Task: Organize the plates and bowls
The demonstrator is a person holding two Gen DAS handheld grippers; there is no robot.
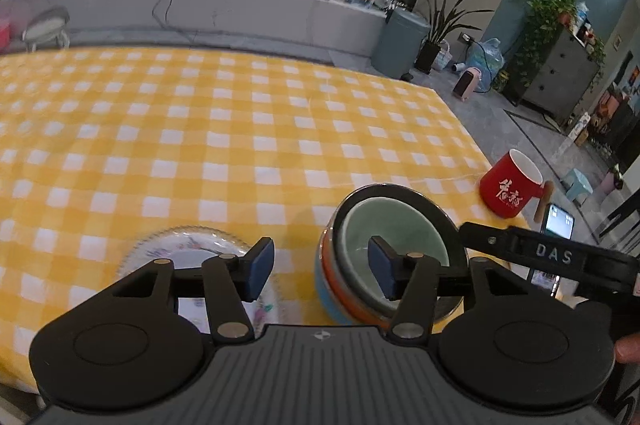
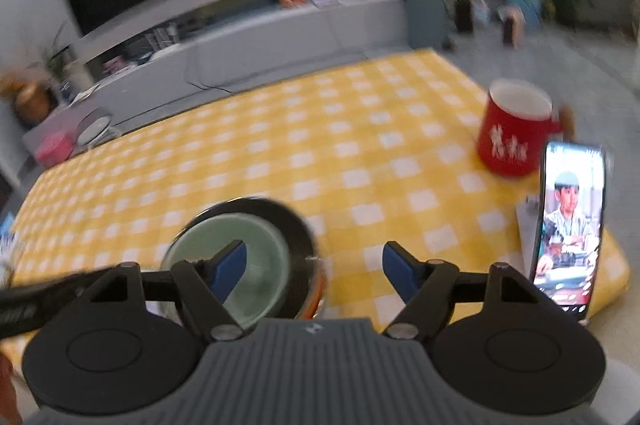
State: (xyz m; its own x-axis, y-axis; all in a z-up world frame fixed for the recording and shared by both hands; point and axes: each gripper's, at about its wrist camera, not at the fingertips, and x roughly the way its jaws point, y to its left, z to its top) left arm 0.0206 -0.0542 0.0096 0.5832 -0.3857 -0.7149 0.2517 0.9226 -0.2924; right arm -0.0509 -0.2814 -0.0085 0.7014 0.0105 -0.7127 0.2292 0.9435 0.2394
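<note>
The left gripper (image 1: 321, 270) is seen with its jaws spread wide and nothing between the blue pads (image 1: 260, 267); it is released. The right gripper (image 2: 314, 271) is likewise released, its jaws parted and empty.

A stack of bowls (image 1: 394, 257) is placed on the yellow-and-white checked tablecloth (image 1: 240, 129), near the table's front edge. The stack is made up of a pale green bowl (image 1: 394, 237) nested inside a black bowl (image 1: 436, 221), with an orange bowl (image 1: 340, 285) and a light blue bowl (image 1: 322, 285) beneath. In the left wrist view the right pad of the left gripper is seen in front of the green bowl's interior; whether it touches cannot be told. In the right wrist view the same stack (image 2: 248, 257) is seen behind the right gripper's left pad, much blurred.

A floral plate (image 1: 192, 249) with a beaded rim is laid flat on the cloth just to the left of the stack, apart from it and partly hidden by the left gripper's linkage.

A red mug (image 1: 510, 183) with white lettering and a wooden handle is set upright near the table's right edge, well apart from the bowls. A phone (image 2: 570, 229) with a lit screen is propped upright just beside the mug, towards the front edge
</note>
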